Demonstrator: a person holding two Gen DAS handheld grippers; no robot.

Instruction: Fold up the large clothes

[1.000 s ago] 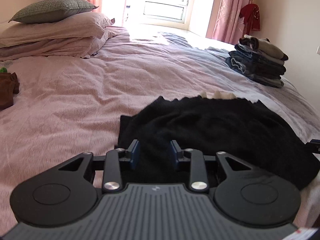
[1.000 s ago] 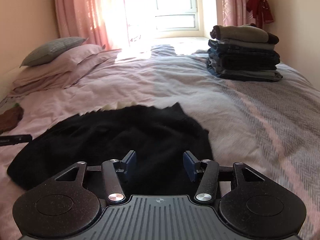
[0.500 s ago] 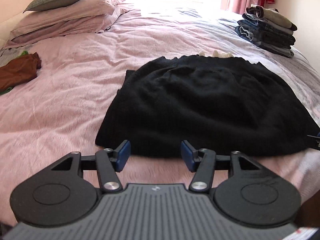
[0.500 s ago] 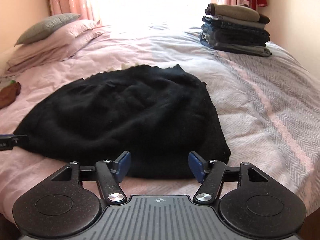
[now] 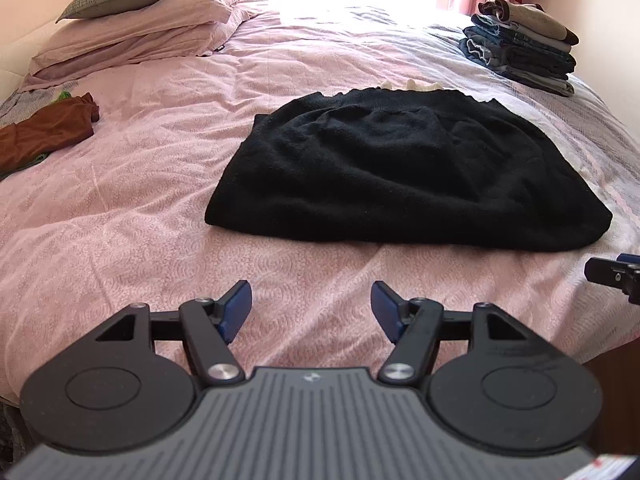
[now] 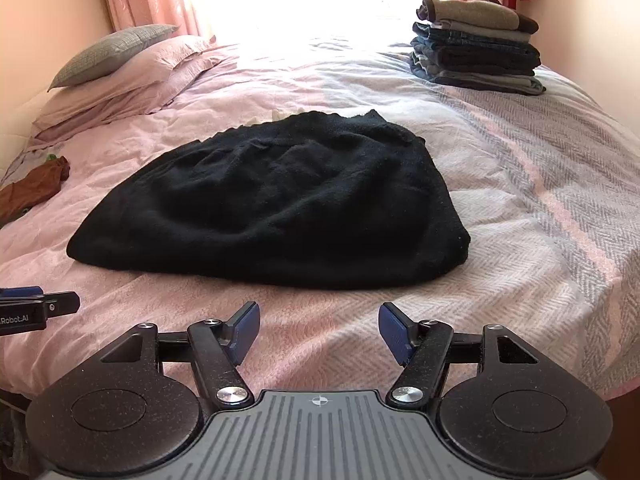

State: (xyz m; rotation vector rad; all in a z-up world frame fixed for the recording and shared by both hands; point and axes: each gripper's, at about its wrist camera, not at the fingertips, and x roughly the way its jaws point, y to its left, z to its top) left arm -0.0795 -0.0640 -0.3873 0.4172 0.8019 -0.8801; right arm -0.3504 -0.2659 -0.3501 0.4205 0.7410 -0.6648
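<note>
Both grippers have drawn back off the black garment [image 5: 404,172]; left gripper [image 5: 311,307] just opening, right gripper [image 6: 319,330] spread, both empty.

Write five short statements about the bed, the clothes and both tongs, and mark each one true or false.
1. The black garment lies folded on the bed. True.
2. The left tongs grip the black garment. False: they are open, short of its near edge, nothing between them.
3. The right tongs are open and empty. True.
4. The stack of folded clothes sits on the pillows. False: it sits at the bed's far right.
5. A brown garment lies at the bed's left. True.
</note>
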